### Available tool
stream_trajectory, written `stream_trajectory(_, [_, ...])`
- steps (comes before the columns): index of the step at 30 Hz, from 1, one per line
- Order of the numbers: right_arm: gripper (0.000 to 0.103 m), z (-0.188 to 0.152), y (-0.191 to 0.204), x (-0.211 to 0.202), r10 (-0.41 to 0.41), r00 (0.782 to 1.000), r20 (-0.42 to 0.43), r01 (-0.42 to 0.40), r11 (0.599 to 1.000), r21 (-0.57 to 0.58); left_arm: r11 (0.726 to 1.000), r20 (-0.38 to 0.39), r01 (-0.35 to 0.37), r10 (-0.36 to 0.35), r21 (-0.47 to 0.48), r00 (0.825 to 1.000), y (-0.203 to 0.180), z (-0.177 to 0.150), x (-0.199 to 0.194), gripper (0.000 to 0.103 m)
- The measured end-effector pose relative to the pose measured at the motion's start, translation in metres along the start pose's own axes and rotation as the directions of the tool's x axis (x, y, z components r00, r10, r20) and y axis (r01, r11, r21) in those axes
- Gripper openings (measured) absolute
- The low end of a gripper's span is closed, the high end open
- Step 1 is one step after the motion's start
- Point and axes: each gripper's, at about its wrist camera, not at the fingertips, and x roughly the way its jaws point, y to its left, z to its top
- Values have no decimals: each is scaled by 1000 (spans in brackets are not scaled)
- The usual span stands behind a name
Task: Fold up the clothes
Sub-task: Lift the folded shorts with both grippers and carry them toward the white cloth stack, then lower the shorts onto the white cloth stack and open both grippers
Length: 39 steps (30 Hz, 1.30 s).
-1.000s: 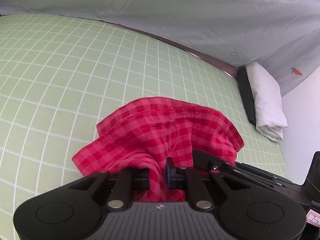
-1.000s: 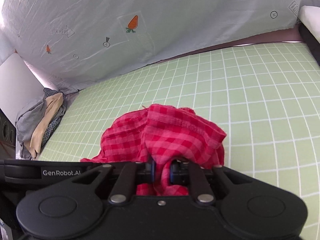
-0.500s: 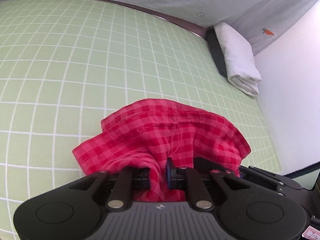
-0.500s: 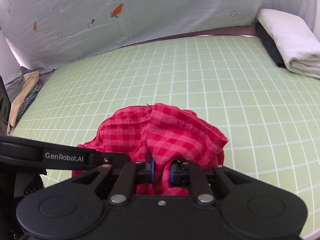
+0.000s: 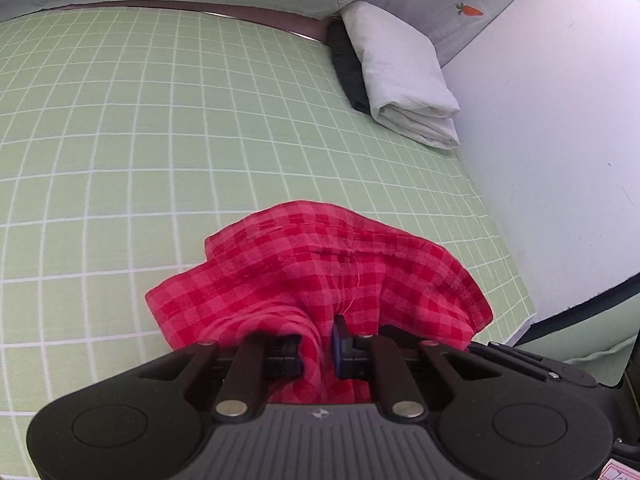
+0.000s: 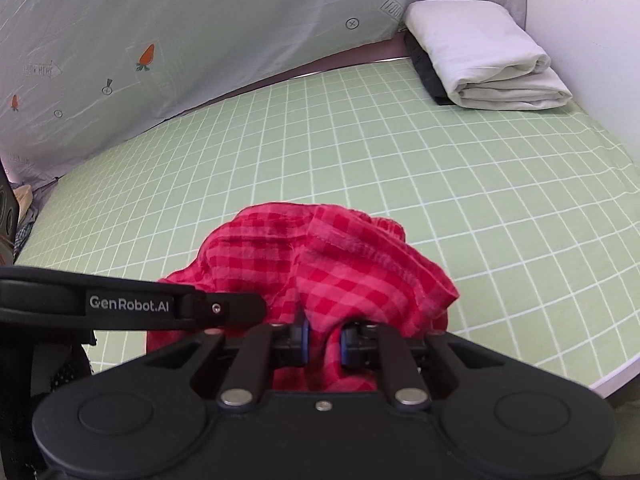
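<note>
A red checked garment (image 5: 320, 272) hangs bunched from both grippers over the green gridded bed (image 5: 140, 120). My left gripper (image 5: 318, 350) is shut on a fold of it. My right gripper (image 6: 323, 340) is shut on another fold of the same garment (image 6: 320, 256). The left gripper's body with its white lettering shows at the left of the right wrist view (image 6: 132, 304), close beside the right one. The garment's lower part is hidden behind the gripper bodies.
A folded white cloth (image 5: 400, 76) lies on a dark folded item (image 5: 346, 64) at the bed's far right corner, by the white wall (image 5: 560, 140); it also shows in the right wrist view (image 6: 484, 56). A grey carrot-print sheet (image 6: 180, 40) hangs behind the bed. Loose clothes (image 6: 22, 208) lie far left.
Both grippers have swung to the right with the garment held; the white folded cloth and the wall have come further into both views, and the clothes pile has slid off to the left.
</note>
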Motion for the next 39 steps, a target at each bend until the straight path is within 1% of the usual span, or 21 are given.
stream_trajectory(4, [14,23,-63,2,23,1000,0,-23,1000,-18,1000,36,-9,9,-13,999,-50,14,35,14])
stream_trajectory(6, [14,38,-95,-1,40,999,18,-39,999,-13,1000,64,-5,4,4,998,-78,25,55,14])
stream_trajectory(8, [14,55,-122,-1,33,998,53,-31,999,-31,1000,92,-1,-1,23,996,-104,39,73,14])
stream_trajectory(12, [14,96,-169,-6,5,991,133,2,999,-52,999,164,23,-31,47,986,-149,81,88,14])
stream_trajectory(16, [14,152,-199,-17,22,970,243,3,995,-101,992,253,29,-60,124,966,-189,143,99,14])
stream_trajectory(20, [14,222,-231,-11,49,931,363,-22,997,-79,986,316,21,-72,163,946,-206,208,121,15])
stream_trajectory(22, [14,256,-245,2,58,915,399,-40,998,-54,984,341,13,-74,176,937,-210,240,134,15])
stream_trajectory(24, [14,285,-256,20,59,905,422,-45,998,-44,985,351,0,-61,172,934,-207,272,150,16])
stream_trajectory(25, [14,300,-262,29,60,899,433,-48,998,-39,985,355,-8,-53,170,933,-204,287,159,17])
stream_trajectory(27, [15,324,-273,50,65,892,448,-60,998,-26,984,368,-56,-10,170,930,-195,313,180,26])
stream_trajectory(28, [19,333,-277,65,35,894,448,-33,999,-12,981,377,-104,34,166,926,-191,324,191,33])
stream_trajectory(29, [32,342,-281,80,5,894,447,-6,1000,1,974,385,-172,105,144,917,-184,331,202,56])
stream_trajectory(30, [43,349,-284,93,-25,895,445,22,1000,13,963,388,-245,185,110,903,-176,337,213,84])
stream_trajectory(31, [68,349,-286,100,-51,900,433,49,999,17,946,389,-316,263,76,883,-169,342,224,88])
stream_trajectory(32, [77,348,-288,107,-78,904,421,77,997,20,932,381,-358,315,47,869,-159,346,232,89])
stream_trajectory(33, [76,347,-289,114,-104,907,409,104,994,23,931,362,-364,331,25,871,-149,346,236,89])
stream_trajectory(34, [76,346,-291,120,-131,909,396,131,991,26,935,340,-356,333,4,879,-140,345,238,89])
stream_trajectory(36, [82,344,-294,134,-184,910,371,186,982,30,942,293,-333,331,-42,897,-123,339,239,96])
stream_trajectory(37, [88,343,-296,141,-210,910,358,213,977,31,943,279,-327,330,-61,902,-115,335,238,97])
stream_trajectory(38, [89,342,-297,147,-233,909,346,237,971,32,942,278,-327,334,-72,900,-111,329,235,98])
stream_trajectory(39, [89,337,-295,144,-234,909,344,239,971,27,939,282,-335,341,-73,897,-109,324,231,98])
